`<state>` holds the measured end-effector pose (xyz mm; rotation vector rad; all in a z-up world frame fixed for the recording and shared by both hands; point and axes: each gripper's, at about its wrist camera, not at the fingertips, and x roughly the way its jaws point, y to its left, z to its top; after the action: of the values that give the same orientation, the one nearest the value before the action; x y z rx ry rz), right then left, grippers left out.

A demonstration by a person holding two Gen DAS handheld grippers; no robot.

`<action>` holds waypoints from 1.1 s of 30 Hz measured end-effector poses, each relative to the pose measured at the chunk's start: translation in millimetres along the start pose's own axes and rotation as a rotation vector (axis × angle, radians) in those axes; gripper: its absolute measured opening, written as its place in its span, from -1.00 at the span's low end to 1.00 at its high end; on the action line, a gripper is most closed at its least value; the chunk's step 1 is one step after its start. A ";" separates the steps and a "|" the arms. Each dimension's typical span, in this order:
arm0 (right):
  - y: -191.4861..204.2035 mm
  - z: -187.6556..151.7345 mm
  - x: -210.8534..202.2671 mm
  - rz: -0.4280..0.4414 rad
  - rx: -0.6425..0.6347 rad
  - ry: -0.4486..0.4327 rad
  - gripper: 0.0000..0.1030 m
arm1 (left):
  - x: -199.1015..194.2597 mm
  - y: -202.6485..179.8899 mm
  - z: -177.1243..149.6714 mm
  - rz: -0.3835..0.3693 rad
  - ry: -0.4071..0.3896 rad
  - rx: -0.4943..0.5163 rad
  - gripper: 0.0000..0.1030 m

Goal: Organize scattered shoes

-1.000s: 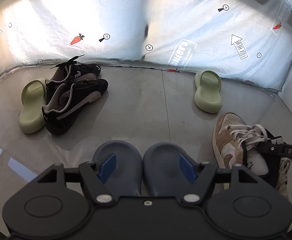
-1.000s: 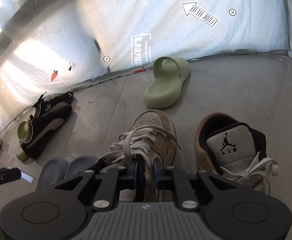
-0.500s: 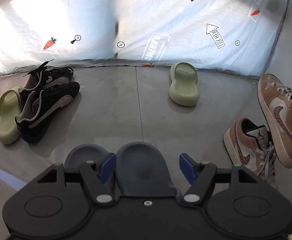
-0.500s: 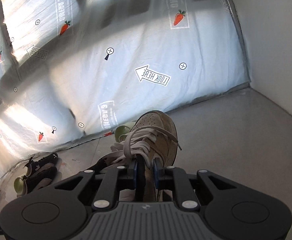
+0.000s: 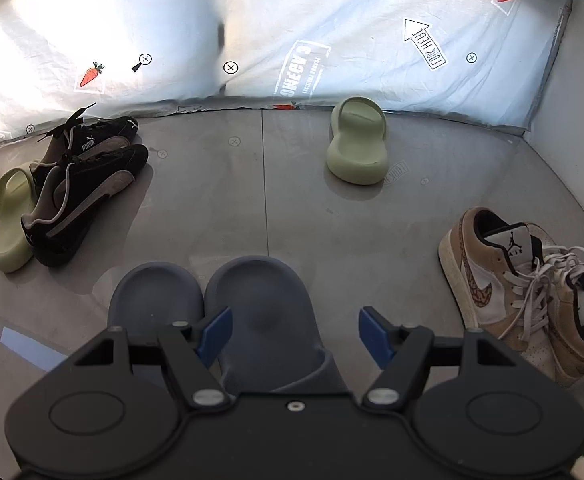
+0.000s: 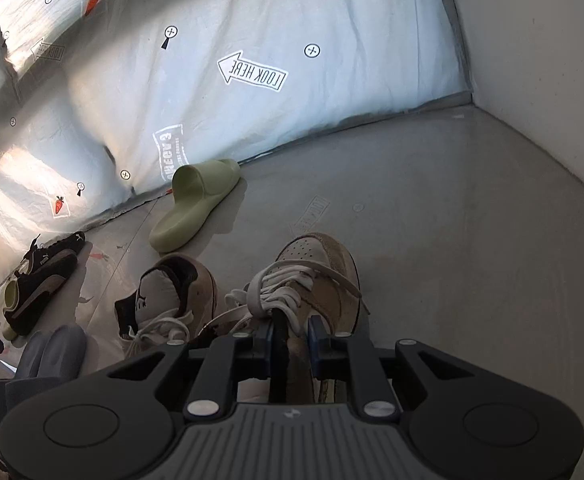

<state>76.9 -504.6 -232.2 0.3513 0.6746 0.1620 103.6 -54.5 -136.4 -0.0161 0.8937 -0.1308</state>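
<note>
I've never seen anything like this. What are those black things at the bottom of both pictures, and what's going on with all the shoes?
They are two hand-held grippers a person carries, each with a wide-angle camera looking along its fingers. The left gripper is open above a pair of grey slides. The right gripper is shut on a tan sneaker, beside its partner. On the grey floor lie two black sneakers piled against one green slide; the other green slide sits alone near the printed sheet.
</note>
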 end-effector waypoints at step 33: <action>46.0 -4.7 27.4 -0.008 0.077 0.009 -0.41 | -2.2 9.6 3.4 -0.028 0.004 -0.033 0.37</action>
<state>93.5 -453.6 -234.6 0.4223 0.6923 0.1306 106.0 -44.8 -133.2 -0.0591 0.8998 -0.1428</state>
